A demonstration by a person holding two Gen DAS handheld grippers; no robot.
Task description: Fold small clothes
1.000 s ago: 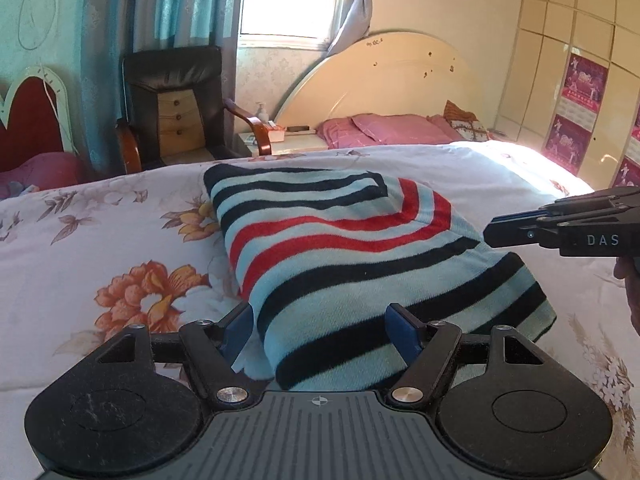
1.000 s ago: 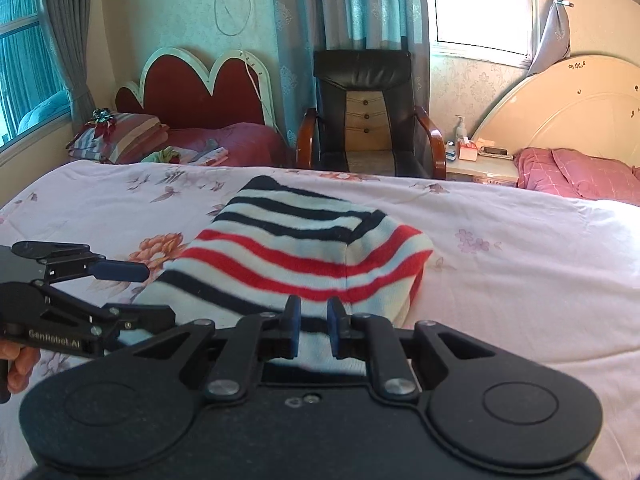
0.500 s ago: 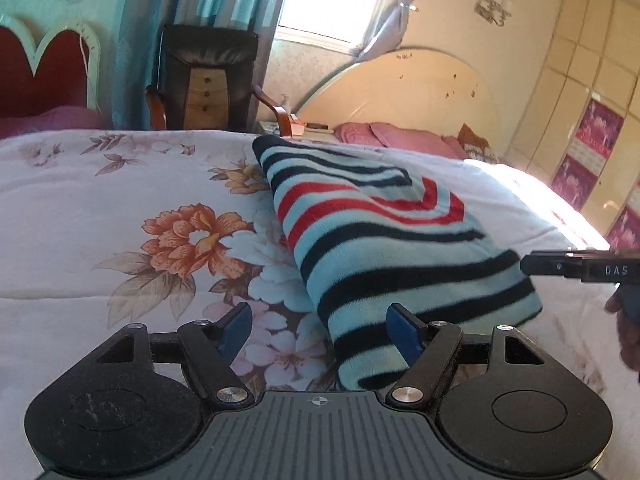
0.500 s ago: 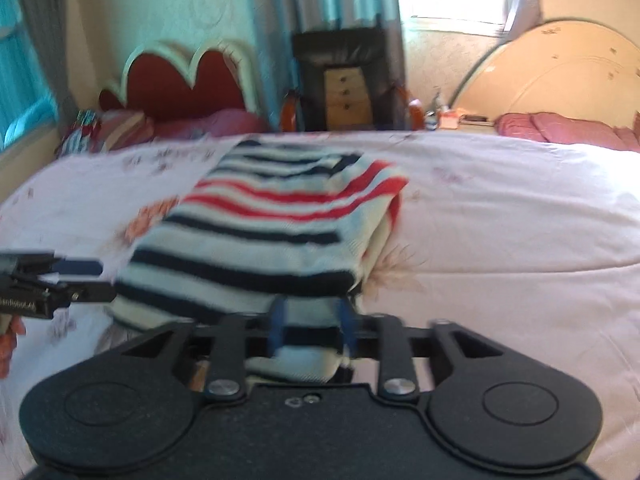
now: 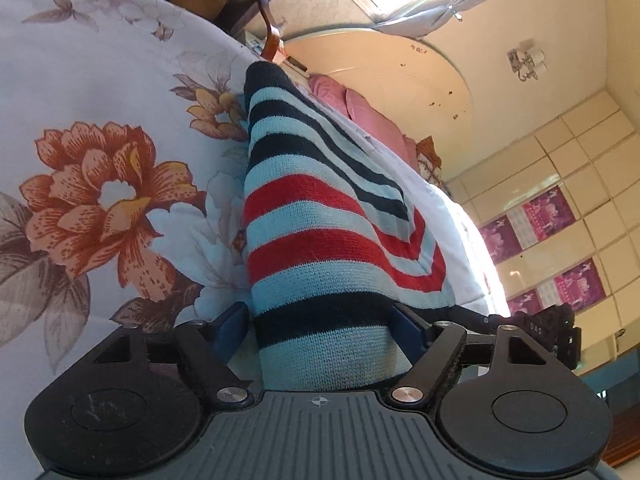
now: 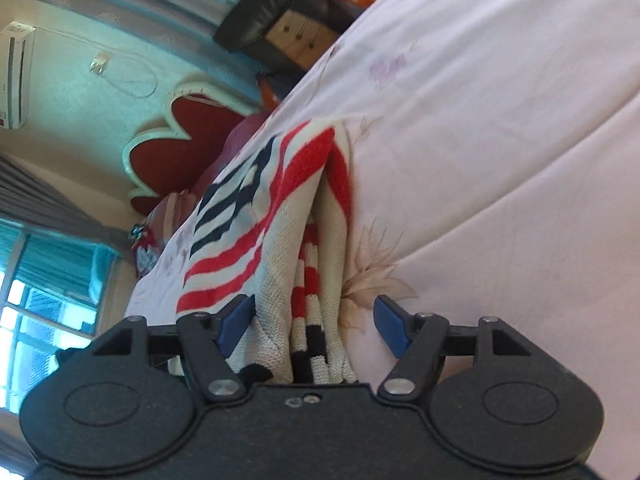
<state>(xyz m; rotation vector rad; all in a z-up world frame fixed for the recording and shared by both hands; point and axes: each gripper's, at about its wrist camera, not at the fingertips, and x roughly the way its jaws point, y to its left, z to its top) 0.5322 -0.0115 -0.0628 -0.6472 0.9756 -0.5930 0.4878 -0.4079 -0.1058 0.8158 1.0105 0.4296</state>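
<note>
Basically a big bed with a floral quilt fills both views, pale pink sheet area on the right-wrist side. Behind it a black armchair, a red scalloped headboard, a cream headboard with pink pillows.

The striped sweater lies on the quilt, already folded into a compact bundle: layers are stacked, folded edges show in the right wrist view. It runs from the near edge away across the bed.

Left gripper: jaws spread wide, straddling the near end of the sweater, fabric between them. Jaws have just been narrowing a little, but the left pad stands off the knit; contact on the right pad is unclear. I read it as not clamped.

Right gripper: jaws have just been opening, now wide, with the sweater's layered edge between them and clear gaps to both pads. Not gripping.

Progress judgement: folding looks mostly done, bundle is neat. What's left is likely one more fold in half or a final tidy, or moving on to another garment. Both tools sit low at the near edge, placed for a pinch.
</note>
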